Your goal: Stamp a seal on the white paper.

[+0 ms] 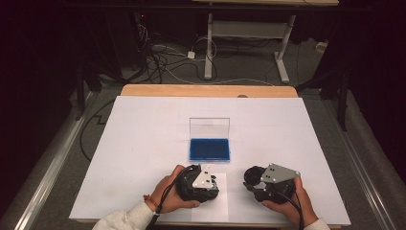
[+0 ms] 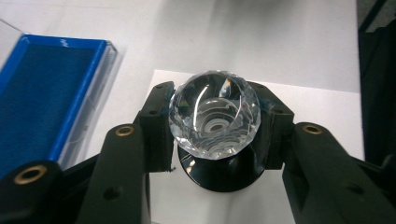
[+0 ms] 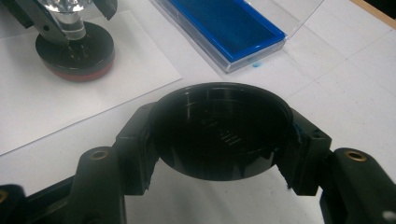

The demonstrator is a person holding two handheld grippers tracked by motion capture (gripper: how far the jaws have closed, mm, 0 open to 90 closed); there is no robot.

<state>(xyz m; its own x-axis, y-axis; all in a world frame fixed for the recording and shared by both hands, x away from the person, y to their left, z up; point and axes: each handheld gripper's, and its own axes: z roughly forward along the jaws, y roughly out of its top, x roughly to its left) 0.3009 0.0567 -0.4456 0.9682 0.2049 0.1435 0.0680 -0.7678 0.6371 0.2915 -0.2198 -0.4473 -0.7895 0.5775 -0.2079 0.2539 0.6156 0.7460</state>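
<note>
- Left gripper at the near edge of the bench, held in the person's left hand, grey three-cornered plate on top.
- In the left gripper view, jaws closed partway around a faceted crystal knob, one jaw pad touching each side of it (clear glass, cut facets, a round core visible through the top).
- Below the knob, a round black base, standing upright on a white paper sheet.
- From the right gripper view, the same stamp-like piece farther off at upper left: clear stem rising from the black base, with a reddish band along the base's bottom edge, flat on the paper sheet.
- Right gripper just right of the left one, apart from it, held in the right hand.
- Jaws of the right gripper closed on a black round cap, open side facing the camera, hollow and dark inside, gripped at both sides of its rim, above the bench (cannot tell whether touching it).
- Blue ink pad case in the middle of the bench, just beyond both grippers, with its clear lid standing open and upright at the far side.
- Blue pad lying flat in its transparent tray; a small blue smudge on the bench just beside the tray's corner.
- White cover over the bench, wooden edge showing at the far end.
</note>
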